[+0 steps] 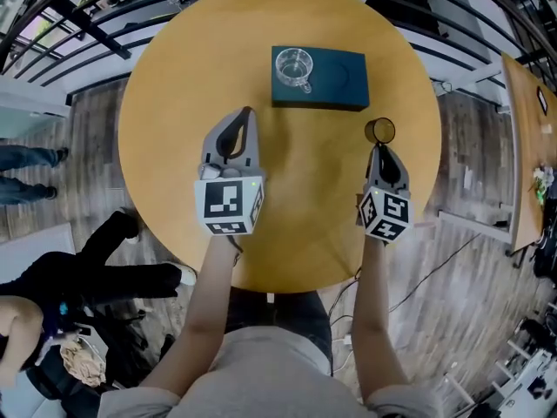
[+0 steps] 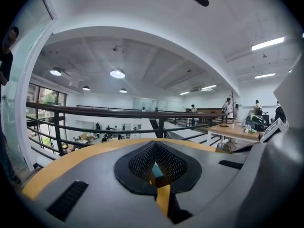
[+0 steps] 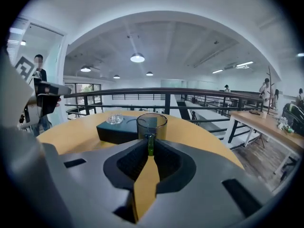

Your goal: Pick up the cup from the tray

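A dark teal tray (image 1: 335, 81) lies at the far middle of the round wooden table (image 1: 174, 103). A clear glass cup (image 1: 294, 66) stands on the tray's left part. To the right of the tray, off it, is a green-tinted glass cup (image 1: 379, 131); my right gripper (image 1: 378, 146) is shut on its handle. In the right gripper view the cup (image 3: 152, 126) rises just beyond the jaws, with its handle (image 3: 150, 144) pinched between them and the tray (image 3: 118, 129) behind it on the left. My left gripper (image 1: 248, 111) hovers over the table, shut and empty, near the tray's front left.
A black railing (image 1: 78, 16) curves round the far side of the table. Another wooden table (image 1: 526, 146) stands at the right. A person in dark clothes (image 1: 61, 294) is at the lower left, near the table's edge.
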